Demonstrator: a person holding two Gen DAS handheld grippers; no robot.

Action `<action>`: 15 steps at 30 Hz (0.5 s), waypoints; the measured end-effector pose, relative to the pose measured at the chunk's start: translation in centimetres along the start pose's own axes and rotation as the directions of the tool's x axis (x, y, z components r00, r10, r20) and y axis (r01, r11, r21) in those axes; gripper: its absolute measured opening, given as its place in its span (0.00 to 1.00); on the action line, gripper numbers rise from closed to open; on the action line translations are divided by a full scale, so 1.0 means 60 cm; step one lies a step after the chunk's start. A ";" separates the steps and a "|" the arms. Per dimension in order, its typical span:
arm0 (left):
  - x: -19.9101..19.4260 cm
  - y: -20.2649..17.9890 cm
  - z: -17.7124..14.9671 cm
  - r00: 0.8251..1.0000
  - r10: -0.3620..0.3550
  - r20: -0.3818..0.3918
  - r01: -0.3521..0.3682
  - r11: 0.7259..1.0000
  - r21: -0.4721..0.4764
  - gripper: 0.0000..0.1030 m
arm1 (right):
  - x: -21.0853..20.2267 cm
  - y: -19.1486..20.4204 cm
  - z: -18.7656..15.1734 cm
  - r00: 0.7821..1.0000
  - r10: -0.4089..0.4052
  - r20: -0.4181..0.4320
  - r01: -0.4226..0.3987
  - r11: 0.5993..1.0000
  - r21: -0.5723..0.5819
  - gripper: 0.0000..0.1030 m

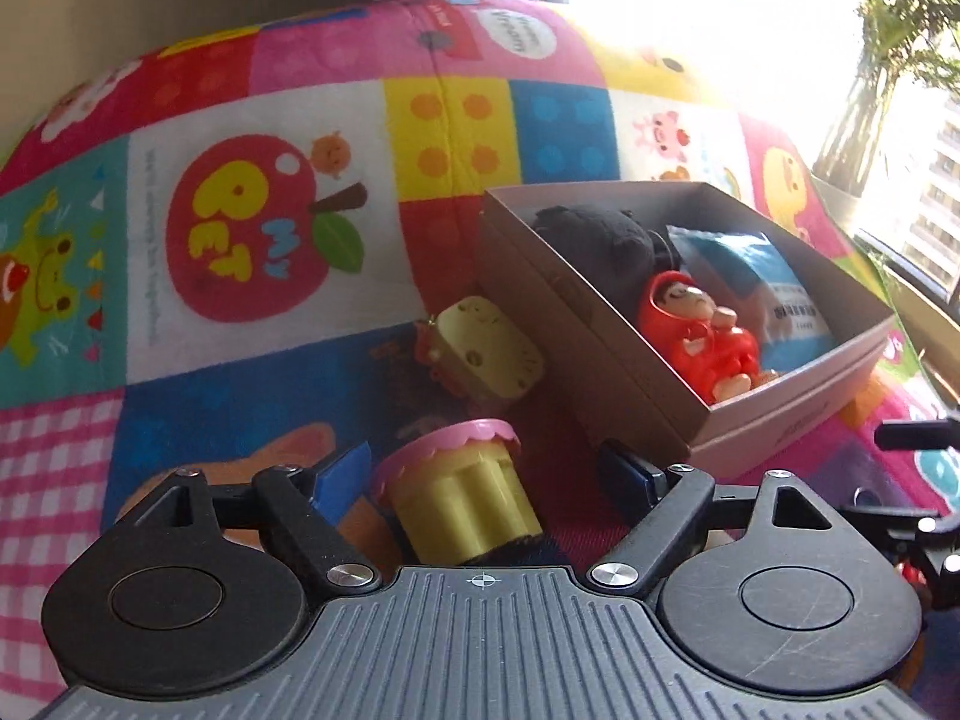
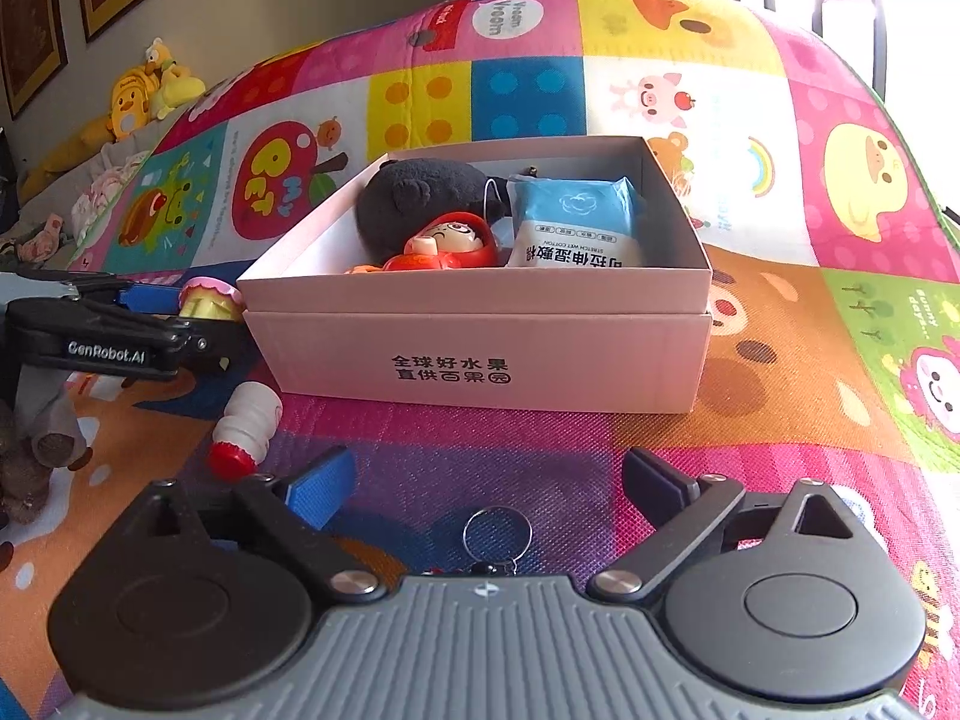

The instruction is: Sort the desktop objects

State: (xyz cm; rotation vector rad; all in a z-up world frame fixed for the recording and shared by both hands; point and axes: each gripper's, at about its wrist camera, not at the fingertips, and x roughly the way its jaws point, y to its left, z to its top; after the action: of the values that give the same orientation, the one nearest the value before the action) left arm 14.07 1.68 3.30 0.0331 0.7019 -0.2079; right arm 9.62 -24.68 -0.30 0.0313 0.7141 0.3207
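A yellow tub with a pink lid (image 1: 456,492) lies on its side on the patchwork mat between the fingers of my left gripper (image 1: 486,474), which is open; its pads stand clear of the tub. From the right wrist view the left gripper (image 2: 168,324) sits just left of the pink cardboard box (image 2: 480,360), with the tub (image 2: 210,300) at its tips. The box (image 1: 606,336) holds a black plush (image 2: 420,192), a red doll (image 2: 444,243) and a blue wipes pack (image 2: 576,222). My right gripper (image 2: 486,480) is open over a key ring (image 2: 497,531).
A cream toy figure (image 1: 486,348) lies against the box's left wall. A white bottle with a red cap (image 2: 246,426) lies near the box's front left corner. Yellow plush toys (image 2: 150,90) sit at the far left; a window with a plant (image 1: 888,60) is at the right.
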 end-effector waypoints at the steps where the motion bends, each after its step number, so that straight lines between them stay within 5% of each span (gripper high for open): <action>1: 0.001 0.002 0.002 1.000 0.007 -0.001 -0.007 1.000 -0.008 0.85 | -0.001 0.001 -0.001 1.000 -0.003 0.003 0.003 1.000 -0.003 0.93; 15: -0.058 0.061 -0.054 0.984 0.177 0.016 -0.177 0.983 0.038 0.83 | -0.004 0.004 -0.002 1.000 -0.010 0.017 0.011 1.000 -0.020 0.96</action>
State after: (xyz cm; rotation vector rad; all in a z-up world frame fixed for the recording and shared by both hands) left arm 10.11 6.20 2.91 0.1312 0.6778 -0.0510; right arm 9.33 -24.50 -0.21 0.0115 0.6940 0.3173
